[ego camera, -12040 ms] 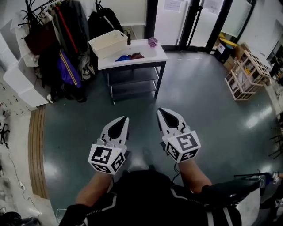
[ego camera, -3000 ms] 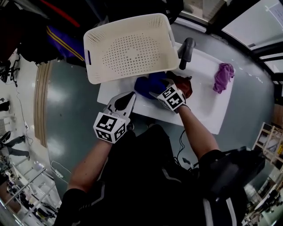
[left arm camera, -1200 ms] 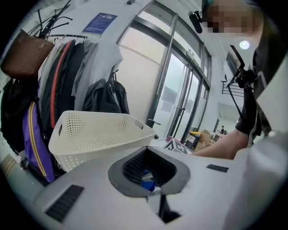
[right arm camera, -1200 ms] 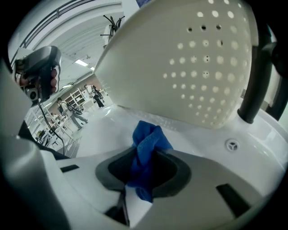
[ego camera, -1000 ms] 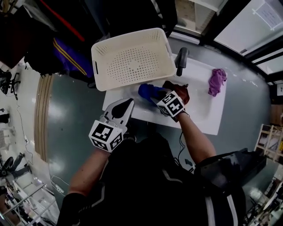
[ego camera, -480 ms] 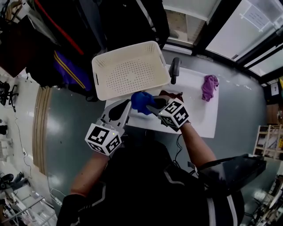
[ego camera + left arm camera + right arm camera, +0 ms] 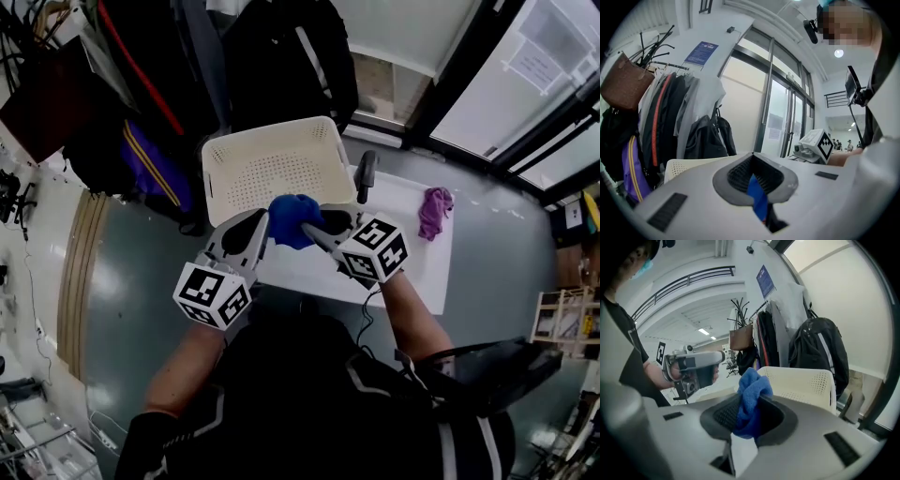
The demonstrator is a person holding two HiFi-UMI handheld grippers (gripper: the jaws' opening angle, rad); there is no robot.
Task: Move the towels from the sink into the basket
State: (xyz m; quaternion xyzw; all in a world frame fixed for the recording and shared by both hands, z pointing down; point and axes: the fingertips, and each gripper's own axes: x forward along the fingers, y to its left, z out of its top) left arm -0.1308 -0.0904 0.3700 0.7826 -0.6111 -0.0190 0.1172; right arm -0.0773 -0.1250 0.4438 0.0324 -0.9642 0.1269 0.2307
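A bunched blue towel (image 7: pixel 292 217) hangs in the air at the near rim of the cream perforated basket (image 7: pixel 272 169), and my right gripper (image 7: pixel 309 231) is shut on it. In the right gripper view the blue towel (image 7: pixel 751 385) fills the jaws of that gripper (image 7: pixel 751 414), with the basket (image 7: pixel 801 383) just behind. My left gripper (image 7: pixel 262 221) hovers beside the towel on the left, shut, with nothing in it (image 7: pixel 751 155). The white sink top (image 7: pixel 412 253) lies below. A purple towel (image 7: pixel 433 211) rests at its right end. The sink bowl is hidden behind my right gripper.
A black faucet (image 7: pixel 364 175) stands right of the basket. Coats and bags on a rack (image 7: pixel 141 112) crowd the left side, and a dark backpack (image 7: pixel 818 357) hangs behind the basket. Glass doors (image 7: pixel 525 84) run along the back right. Grey floor (image 7: pixel 122 272) surrounds the table.
My right gripper has risen out of the sink with the blue towel and now holds it by the basket's near rim. My left gripper has risen too.
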